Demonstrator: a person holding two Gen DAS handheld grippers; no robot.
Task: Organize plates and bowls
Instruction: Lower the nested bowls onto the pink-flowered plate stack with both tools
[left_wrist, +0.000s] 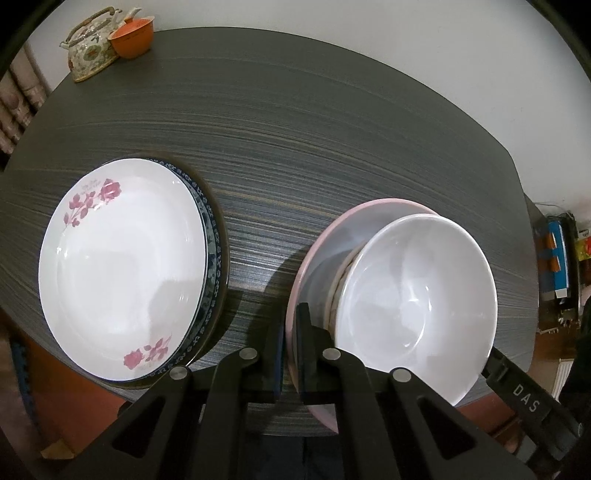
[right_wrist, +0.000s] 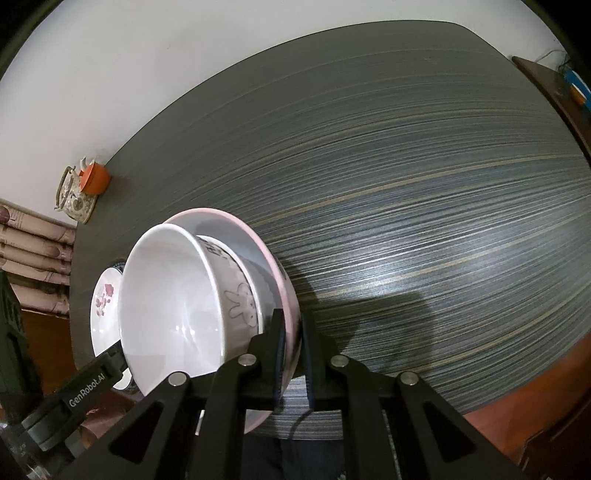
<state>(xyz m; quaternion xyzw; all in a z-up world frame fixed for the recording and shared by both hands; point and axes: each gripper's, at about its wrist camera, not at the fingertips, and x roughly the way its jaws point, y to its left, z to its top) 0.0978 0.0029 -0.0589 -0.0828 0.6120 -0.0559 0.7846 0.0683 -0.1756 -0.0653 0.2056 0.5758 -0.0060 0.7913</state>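
A pink-rimmed plate (left_wrist: 325, 254) carries a white bowl (left_wrist: 417, 295) with a rabbit drawing on its side (right_wrist: 242, 302). My left gripper (left_wrist: 290, 332) is shut on the plate's near-left rim. My right gripper (right_wrist: 293, 332) is shut on the same plate (right_wrist: 269, 266) at its right rim. The plate is tilted and seems raised off the dark striped table (left_wrist: 332, 140). To the left, a white plate with pink flowers (left_wrist: 122, 266) lies on a blue-patterned plate (left_wrist: 214, 258); it also shows in the right wrist view (right_wrist: 103, 306).
A patterned teapot (left_wrist: 90, 48) and an orange cup (left_wrist: 133, 37) stand at the table's far left corner. A white wall runs behind the table. Boxes (left_wrist: 557, 254) sit off the right edge. The table's front edge is just under both grippers.
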